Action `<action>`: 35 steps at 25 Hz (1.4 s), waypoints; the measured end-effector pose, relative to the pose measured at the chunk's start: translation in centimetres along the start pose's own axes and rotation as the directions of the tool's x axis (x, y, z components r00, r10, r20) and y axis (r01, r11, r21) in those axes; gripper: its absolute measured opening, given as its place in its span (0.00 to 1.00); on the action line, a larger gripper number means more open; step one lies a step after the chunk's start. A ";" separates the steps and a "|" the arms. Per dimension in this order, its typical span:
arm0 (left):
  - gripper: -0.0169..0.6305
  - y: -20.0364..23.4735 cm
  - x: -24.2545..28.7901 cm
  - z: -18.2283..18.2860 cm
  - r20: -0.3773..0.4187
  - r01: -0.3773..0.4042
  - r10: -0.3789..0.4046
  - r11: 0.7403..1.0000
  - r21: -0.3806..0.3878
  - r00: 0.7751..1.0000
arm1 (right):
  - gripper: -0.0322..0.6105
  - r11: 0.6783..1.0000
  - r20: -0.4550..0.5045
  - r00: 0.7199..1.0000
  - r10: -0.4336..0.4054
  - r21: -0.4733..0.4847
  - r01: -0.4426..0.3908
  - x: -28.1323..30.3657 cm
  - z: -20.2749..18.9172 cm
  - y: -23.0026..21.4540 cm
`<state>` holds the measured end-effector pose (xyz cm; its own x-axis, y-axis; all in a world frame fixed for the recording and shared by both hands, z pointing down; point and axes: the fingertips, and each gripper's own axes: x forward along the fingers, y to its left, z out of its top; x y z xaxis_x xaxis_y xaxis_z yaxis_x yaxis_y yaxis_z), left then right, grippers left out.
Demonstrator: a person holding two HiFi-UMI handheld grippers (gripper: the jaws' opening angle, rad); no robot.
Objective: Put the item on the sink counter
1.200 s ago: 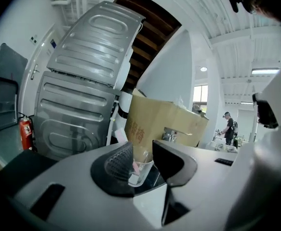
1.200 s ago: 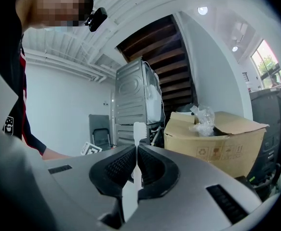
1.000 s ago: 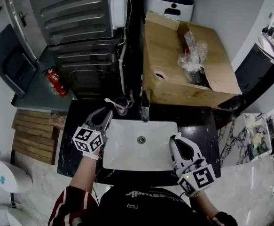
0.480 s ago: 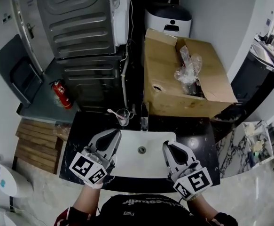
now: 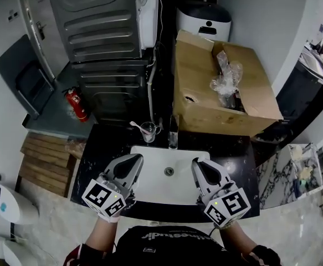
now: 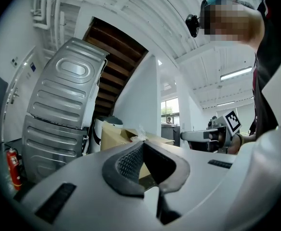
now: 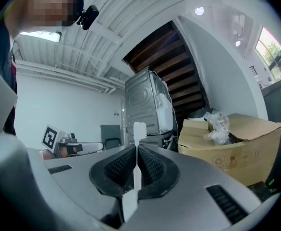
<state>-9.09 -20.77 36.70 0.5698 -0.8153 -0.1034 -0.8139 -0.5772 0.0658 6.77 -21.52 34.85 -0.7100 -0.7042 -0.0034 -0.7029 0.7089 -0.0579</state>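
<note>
Right gripper view shows the right gripper [image 7: 137, 152] fingers clamped on a white toothbrush [image 7: 139, 130], over the sink's [image 5: 167, 190] right edge. Left gripper [image 6: 142, 147] fingers are together, empty. Released here, the thin handle would likely fall into the sink, missing the tabletop [image 5: 95, 148].

White walls [image 5: 255, 15] surround a grey metal appliance [image 5: 103, 32], an open cardboard box [image 5: 205, 101] and a wooden pallet [image 5: 42, 159].

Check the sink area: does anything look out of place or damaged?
Mildly odd: a big open box with crumpled plastic sticking out stands close behind the sink. It looks like storage, not bathroom things. Nothing seems spilled or broken.
</note>
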 end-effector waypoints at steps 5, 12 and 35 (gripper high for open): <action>0.05 1.9 -2.2 -0.9 -0.011 -0.047 0.047 0.999 -0.020 0.999 | 0.12 0.999 -0.009 0.999 0.043 0.009 -0.043 3.8 0.3 0.1; 0.05 5.5 -5.0 -1.9 -0.015 -0.103 0.102 0.993 -0.050 0.995 | 0.12 0.996 -0.059 0.995 0.085 -0.004 -0.085 11.0 -1.0 0.9; 0.05 16.9 -9.3 -6.1 -0.078 -0.192 0.183 0.974 -0.118 0.980 | 0.12 0.998 -0.335 0.942 -0.038 0.042 0.055 33.3 -15.4 -4.2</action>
<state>-27.50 -23.20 44.79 0.4181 -0.9083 -0.0120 -0.8888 -0.4117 0.2015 -14.59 -47.39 50.32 -0.6561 -0.6771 0.3333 -0.7387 0.6666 -0.1000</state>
